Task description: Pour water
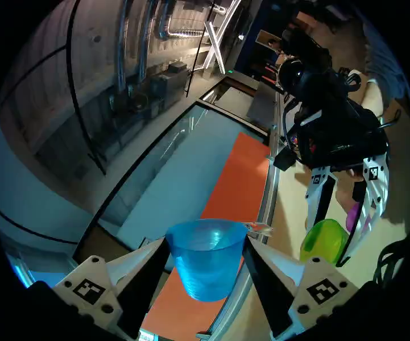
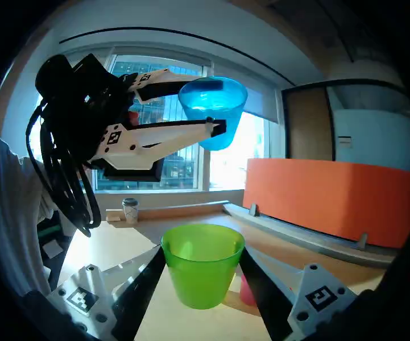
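Note:
A blue translucent cup (image 1: 207,258) sits between my left gripper's (image 1: 205,244) fingers, which are shut on its sides. My right gripper (image 2: 202,253) is shut on a green cup (image 2: 203,264), held upright just above the wooden table (image 2: 119,244). In the right gripper view, the left gripper (image 2: 219,105) holds the blue cup (image 2: 213,111) high, above and beyond the green cup and tipped only slightly. In the left gripper view, the right gripper (image 1: 330,238) and green cup (image 1: 324,240) are lower to the right. Whether either cup holds water cannot be told.
A pink cup (image 2: 247,292) stands on the table just behind the green one. An orange partition (image 2: 335,196) runs along the table's far side. A paper coffee cup (image 2: 129,209) stands on the ledge under the window. A person's sleeve (image 2: 5,216) is at the left.

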